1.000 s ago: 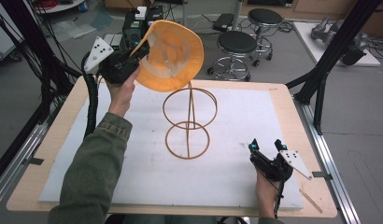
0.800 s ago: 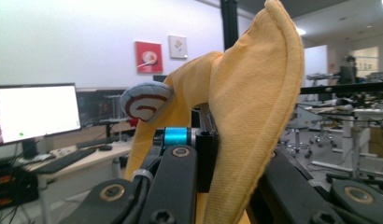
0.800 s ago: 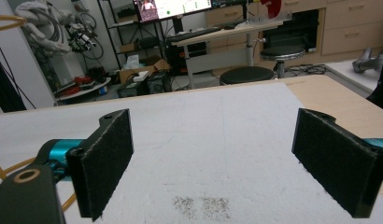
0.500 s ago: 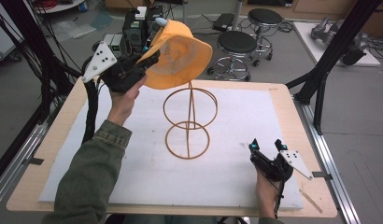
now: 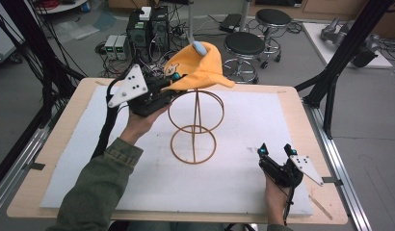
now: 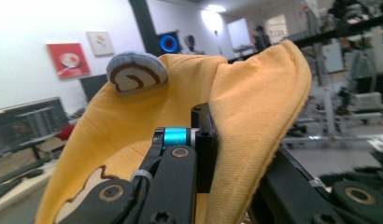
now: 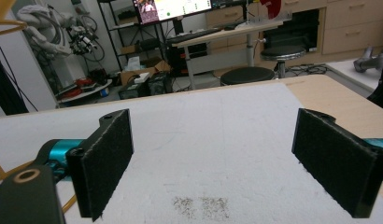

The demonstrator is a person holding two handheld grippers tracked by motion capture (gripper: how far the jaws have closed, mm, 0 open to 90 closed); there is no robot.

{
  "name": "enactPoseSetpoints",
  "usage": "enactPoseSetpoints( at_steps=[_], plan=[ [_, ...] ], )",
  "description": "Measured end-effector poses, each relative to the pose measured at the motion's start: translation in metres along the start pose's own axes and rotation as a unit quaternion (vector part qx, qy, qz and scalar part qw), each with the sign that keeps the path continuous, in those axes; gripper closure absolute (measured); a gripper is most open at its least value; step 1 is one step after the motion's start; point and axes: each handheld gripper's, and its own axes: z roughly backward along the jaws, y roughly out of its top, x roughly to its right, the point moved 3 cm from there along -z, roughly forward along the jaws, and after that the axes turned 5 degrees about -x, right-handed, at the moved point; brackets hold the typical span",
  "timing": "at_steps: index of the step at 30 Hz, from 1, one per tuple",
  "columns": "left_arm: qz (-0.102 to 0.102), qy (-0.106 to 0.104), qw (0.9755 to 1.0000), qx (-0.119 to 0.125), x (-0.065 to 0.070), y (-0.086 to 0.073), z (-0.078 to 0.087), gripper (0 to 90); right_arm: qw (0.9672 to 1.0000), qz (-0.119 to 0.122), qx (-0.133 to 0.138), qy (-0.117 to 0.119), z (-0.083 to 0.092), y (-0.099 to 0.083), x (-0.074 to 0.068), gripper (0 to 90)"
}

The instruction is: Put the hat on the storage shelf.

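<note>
An orange-yellow hat (image 5: 200, 67) with a small blue-grey ear patch (image 5: 200, 46) hangs over the top of an orange wire stand (image 5: 194, 126) in the middle of the white mat. My left gripper (image 5: 170, 83) is shut on the hat's left edge, held up beside the stand's upper ring. In the left gripper view the hat (image 6: 245, 107) wraps around the closed jaws, the patch (image 6: 136, 73) at upper left. My right gripper (image 5: 277, 150) rests low at the mat's front right, open, with nothing between its pads (image 7: 108, 158).
The white mat (image 5: 243, 120) covers most of the wooden table (image 5: 301, 103). Black frame posts (image 5: 330, 82) rise at the table's right and left. Stools (image 5: 243, 45) and computer boxes (image 5: 138, 29) stand on the floor beyond the far edge.
My left gripper has swung the hat from an upright, opening-toward-camera pose down and right until it sits over the stand's top. The right gripper has not moved.
</note>
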Motion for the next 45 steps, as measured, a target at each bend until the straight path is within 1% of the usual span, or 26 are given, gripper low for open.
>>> enactPoseSetpoints(
  at_steps=[1, 2, 3, 4, 6, 9, 11, 13, 14, 15, 16, 18, 20, 23, 26, 29, 32, 33, 35, 36, 39, 40, 41, 42, 44, 45],
  plan=[
    [-0.004, -0.006, 1.0000, -0.004, 0.003, -0.001, -0.002, 86.7, 1.0000, -0.001, 0.000, 0.000, 0.000, 0.000, 0.000, 11.5],
    [-0.004, -0.006, 1.0000, -0.004, 0.003, -0.001, -0.002, 86.7, 1.0000, -0.002, 0.000, 0.000, 0.000, 0.000, 0.000, 11.5],
    [-0.007, -0.009, 0.9999, -0.008, 0.007, -0.003, -0.003, 86.7, 1.0000, -0.002, 0.000, 0.000, 0.000, 0.000, 0.000, 11.5],
    [-0.013, -0.015, 0.9997, -0.016, 0.012, -0.007, -0.006, 86.7, 1.0000, -0.006, 0.000, 0.001, 0.001, 0.000, 0.000, 11.5],
    [-0.016, -0.018, 0.9995, -0.020, 0.014, -0.009, -0.006, 86.6, 1.0000, -0.005, 0.001, 0.000, 0.001, 0.000, 0.000, 11.5],
    [-0.013, -0.032, 0.9992, -0.023, 0.022, -0.018, -0.006, 86.6, 1.0000, -0.002, 0.000, 0.000, 0.001, 0.000, 0.001, 11.5],
    [-0.014, -0.033, 0.9990, -0.025, 0.024, -0.020, -0.005, 86.5, 1.0000, -0.003, 0.001, 0.000, 0.001, 0.000, 0.002, 11.5],
    [-0.018, -0.033, 0.9987, -0.035, 0.030, -0.027, -0.004, 86.4, 1.0000, -0.003, 0.001, -0.001, 0.001, 0.000, 0.002, 11.5],
    [-0.018, -0.033, 0.9987, -0.035, 0.030, -0.027, -0.004, 86.4, 1.0000, -0.003, 0.002, 0.000, 0.001, 0.000, 0.002, 11.5],
    [-0.020, -0.031, 0.9984, -0.043, 0.031, -0.032, -0.002, 86.5, 1.0000, -0.003, 0.002, 0.000, 0.001, 0.000, 0.002, 11.5],
    [-0.020, -0.031, 0.9984, -0.043, 0.031, -0.032, -0.002, 86.5, 1.0000, -0.003, 0.001, 0.000, 0.002, 0.000, 0.002, 11.5],
    [-0.013, -0.028, 0.9983, -0.049, 0.031, -0.040, 0.002, 86.5, 1.0000, -0.006, 0.003, 0.000, 0.002, 0.000, 0.002, 11.5],
    [-0.010, -0.027, 0.9984, -0.048, 0.031, -0.042, 0.004, 86.5, 1.0000, -0.004, 0.002, 0.000, 0.002, 0.000, 0.003, 11.5],
    [-0.003, -0.032, 0.9983, -0.048, 0.032, -0.049, 0.011, 86.5, 1.0000, -0.003, 0.000, 0.001, 0.001, 0.000, 0.002, 11.5],
    [-0.001, -0.034, 0.9983, -0.047, 0.033, -0.052, 0.012, 86.5, 1.0000, -0.006, -0.001, 0.002, 0.001, -0.001, 0.001, 11.5],
    [0.005, -0.041, 0.9978, -0.052, 0.035, -0.058, 0.013, 86.4, 1.0000, -0.006, -0.001, 0.002, 0.002, -0.001, 0.002, 11.5],
    [0.015, -0.053, 0.9970, -0.055, 0.038, -0.064, 0.013, 86.4, 1.0000, -0.006, 0.001, 0.000, 0.001, 0.000, 0.002, 11.5],
    [0.022, -0.057, 0.9967, -0.053, 0.039, -0.066, 0.014, 86.5, 1.0000, -0.006, 0.001, 0.000, 0.001, 0.000, 0.002, 11.5],
    [0.026, -0.067, 0.9959, -0.056, 0.040, -0.069, 0.016, 86.4, 1.0000, -0.006, 0.001, 0.000, 0.001, 0.000, 0.002, 11.5],
    [0.026, -0.067, 0.9959, -0.056, 0.040, -0.069, 0.016, 86.4, 1.0000, -0.006, 0.001, 0.000, 0.002, 0.000, 0.002, 11.5],
    [0.027, -0.089, 0.9930, -0.073, 0.043, -0.074, 0.017, 86.5, 1.0000, -0.006, 0.002, 0.000, 0.001, 0.000, 0.002, 11.5],
    [0.025, -0.093, 0.9923, -0.078, 0.044, -0.075, 0.017, 86.5, 1.0000, -0.006, 0.001, 0.000, 0.001, 0.000, 0.002, 11.5],
    [0.025, -0.093, 0.9923, -0.078, 0.044, -0.075, 0.017, 86.5, 1.0000, -0.007, 0.001, 0.000, 0.001, 0.000, 0.002, 11.5],
    [0.027, -0.099, 0.9915, -0.081, 0.045, -0.077, 0.016, 86.5, 1.0000, -0.007, 0.002, 0.000, 0.001, 0.000, 0.002, 11.5],
    [0.028, -0.115, 0.9880, -0.099, 0.047, -0.081, 0.016, 86.4, 1.0000, -0.007, 0.001, 0.000, 0.002, 0.000, 0.002, 11.5],
    [0.028, -0.115, 0.9880, -0.099, 0.047, -0.081, 0.016, 86.3, 1.0000, -0.008, 0.003, 0.000, 0.002, 0.000, 0.002, 11.5]
  ],
)
